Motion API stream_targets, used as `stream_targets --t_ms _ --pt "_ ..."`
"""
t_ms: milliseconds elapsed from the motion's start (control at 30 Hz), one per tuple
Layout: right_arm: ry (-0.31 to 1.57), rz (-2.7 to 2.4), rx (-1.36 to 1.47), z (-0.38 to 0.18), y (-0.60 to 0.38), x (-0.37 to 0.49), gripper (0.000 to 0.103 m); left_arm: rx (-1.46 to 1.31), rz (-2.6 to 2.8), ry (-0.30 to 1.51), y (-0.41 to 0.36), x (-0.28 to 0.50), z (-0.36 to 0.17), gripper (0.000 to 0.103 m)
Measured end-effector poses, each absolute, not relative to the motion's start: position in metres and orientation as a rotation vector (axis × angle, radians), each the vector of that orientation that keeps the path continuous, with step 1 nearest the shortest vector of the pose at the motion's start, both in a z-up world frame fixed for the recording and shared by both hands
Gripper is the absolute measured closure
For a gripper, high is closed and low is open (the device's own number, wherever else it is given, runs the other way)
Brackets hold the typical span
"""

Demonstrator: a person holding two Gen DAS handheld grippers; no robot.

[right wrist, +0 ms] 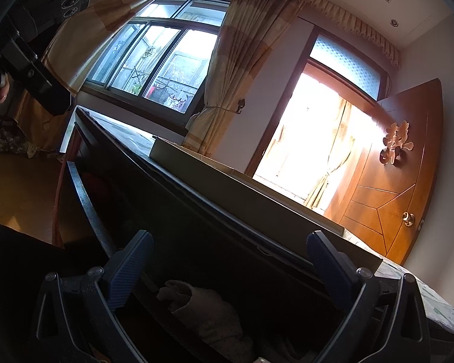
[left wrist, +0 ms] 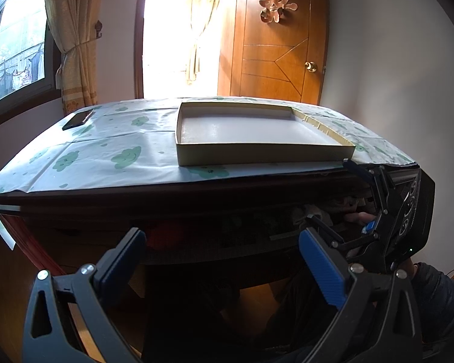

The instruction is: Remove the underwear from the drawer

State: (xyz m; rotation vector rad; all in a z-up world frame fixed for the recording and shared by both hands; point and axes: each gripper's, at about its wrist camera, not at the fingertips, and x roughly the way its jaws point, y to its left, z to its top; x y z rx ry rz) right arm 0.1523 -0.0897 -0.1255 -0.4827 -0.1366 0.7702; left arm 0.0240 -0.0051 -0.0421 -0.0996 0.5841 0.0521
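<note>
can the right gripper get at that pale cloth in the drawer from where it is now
Probably yes. The right gripper is open, its fingers spread either side of the pale garment lying in the open drawer. Nothing visible sits between them, though the drawer is dark and the tabletop edge overhangs close above.

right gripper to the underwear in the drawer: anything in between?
Nothing visible. The open right gripper points into the open dark wooden drawer, and the pale beige crumpled underwear lies just ahead between its fingers, uncovered.
</note>
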Motion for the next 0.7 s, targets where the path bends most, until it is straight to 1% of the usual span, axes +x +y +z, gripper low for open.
stream_targets --t_ms 700 --pt "-0.106 0.759 -0.499 -0.130 -0.103 0.119 0.000 -0.119 0.041 0.577 -0.001 0.021 -0.040 0.000"
